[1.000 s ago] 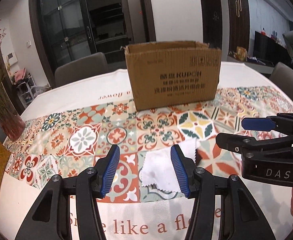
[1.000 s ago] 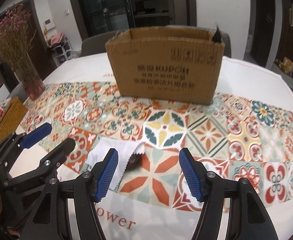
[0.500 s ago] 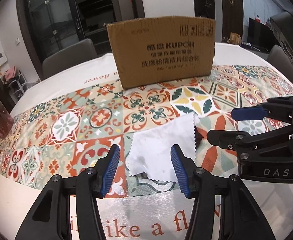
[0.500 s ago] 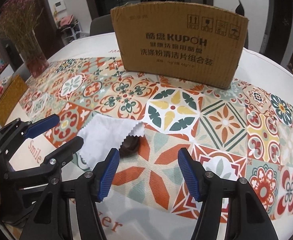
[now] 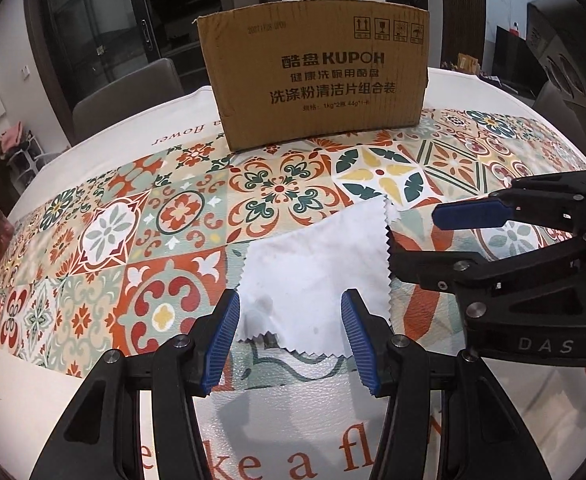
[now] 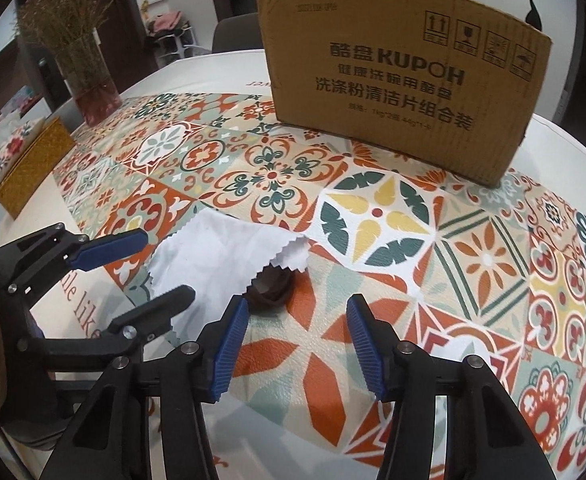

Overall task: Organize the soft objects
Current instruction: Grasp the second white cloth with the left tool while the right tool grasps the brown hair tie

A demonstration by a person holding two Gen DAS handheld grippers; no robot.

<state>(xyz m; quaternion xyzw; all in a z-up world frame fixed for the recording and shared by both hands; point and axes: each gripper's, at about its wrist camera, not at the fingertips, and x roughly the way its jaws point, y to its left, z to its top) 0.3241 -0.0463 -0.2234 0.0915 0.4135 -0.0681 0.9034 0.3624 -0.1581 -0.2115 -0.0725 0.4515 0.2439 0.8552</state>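
Cloth (image 5: 313, 276) sits low in the middle of your left view, white with zigzag edges, flat on the patterned desk (image 5: 133, 248). Your left tool (image 5: 291, 338) hangs over its near edge, half open with nothing pinched. Your right tool (image 6: 298, 338) has just been closing a bit, nothing between the pads, with a small dark lump (image 6: 271, 288) just ahead poking out from under the cloth. Cardboard box (image 6: 393, 80) stands at the top.

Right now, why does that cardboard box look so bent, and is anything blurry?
Left wrist view: the fisheye lens bows the cardboard box; the print stays sharp and glare shines on the tablecloth. Right wrist view: the same bowing, with black corners.
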